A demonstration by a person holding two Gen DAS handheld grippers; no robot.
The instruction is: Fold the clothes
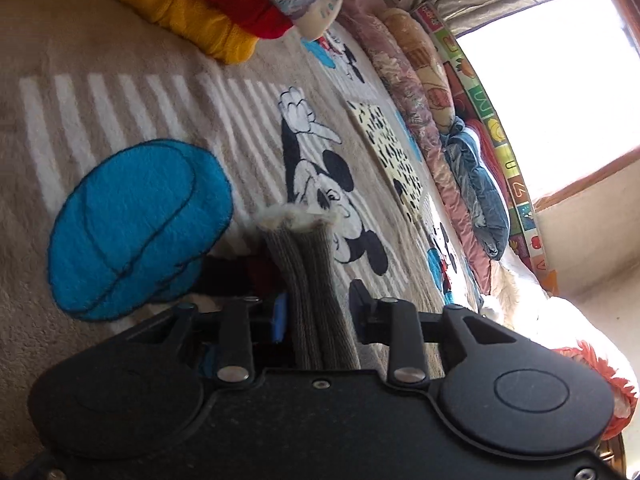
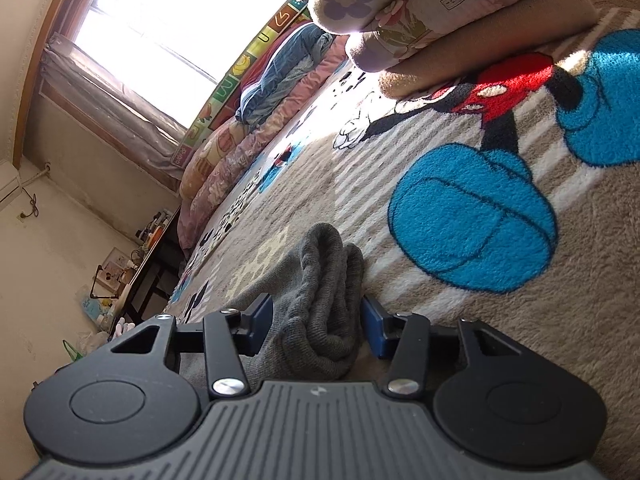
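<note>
A grey knit garment with a fleecy white lining lies on the Mickey Mouse blanket (image 1: pixel 120 92). In the left wrist view a folded band of it (image 1: pixel 308 276) runs between the fingers of my left gripper (image 1: pixel 318 308), which stand a little apart, with a gap between the cloth and the right finger. In the right wrist view a bunched fold of the grey garment (image 2: pixel 320 300) sits between the blue-padded fingers of my right gripper (image 2: pixel 318 320); the jaws stand apart around it, low over the blanket (image 2: pixel 520 340).
Rolled yellow and red blankets (image 1: pixel 192 4) lie at the far end in the left view. Folded floral bedding (image 2: pixel 400 4) is stacked ahead in the right view. Quilts and a blue garment (image 1: pixel 476 188) line the window side. A cluttered desk (image 2: pixel 144 256) stands beyond the bed.
</note>
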